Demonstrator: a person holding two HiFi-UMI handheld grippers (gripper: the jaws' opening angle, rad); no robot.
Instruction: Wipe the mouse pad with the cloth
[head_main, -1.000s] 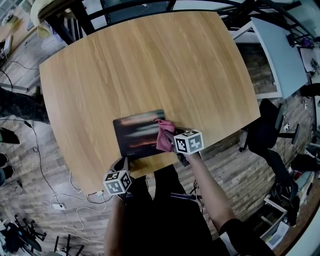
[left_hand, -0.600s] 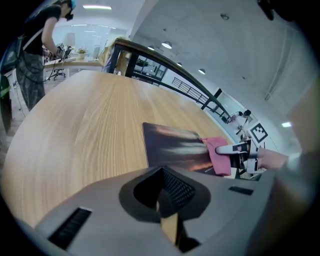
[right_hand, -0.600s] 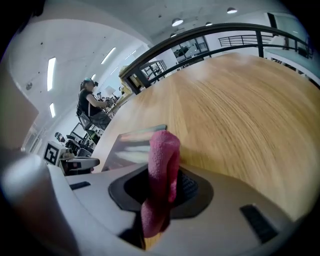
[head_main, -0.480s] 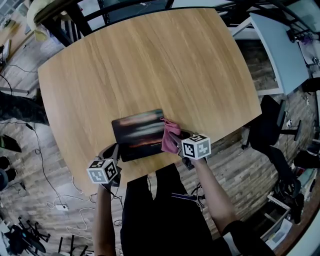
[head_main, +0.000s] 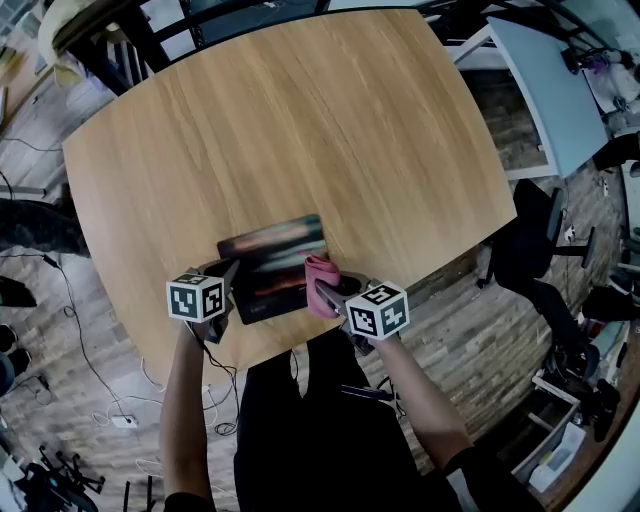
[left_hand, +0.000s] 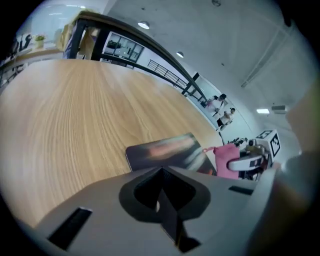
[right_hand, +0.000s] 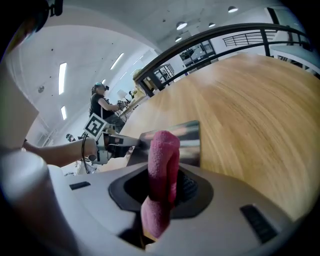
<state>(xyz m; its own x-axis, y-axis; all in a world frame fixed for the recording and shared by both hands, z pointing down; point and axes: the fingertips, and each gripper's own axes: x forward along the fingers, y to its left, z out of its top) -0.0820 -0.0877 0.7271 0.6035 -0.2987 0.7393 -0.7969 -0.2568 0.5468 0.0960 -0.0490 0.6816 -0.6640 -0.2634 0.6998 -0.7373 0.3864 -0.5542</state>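
Right tongs: the right tongs are clamped on a folded pink cloth, which stands up out of the jaws in a thick roll.
Left tongs: the left tongs are pressed together with nothing between them. In the head view their tip is at the left near corner of the pad. I cannot tell whether it bears on the pad.
Cloth: in the head view it sits at the right near corner of the mouse pad, overlapping its edge. Contact looks likely but is not certain.
Mouse pad: dark, with a streaky sheen, lying flat near the person's edge of the wooden worktop, between the two tongs.
Done so far: the cloth is gripped and brought to the pad, and the left side looks placed to steady it.
Left to do: probably most of the wiping. Nearly the whole pad lies beyond and to the left of the cloth, and nothing on its surface shows which parts are already wiped.
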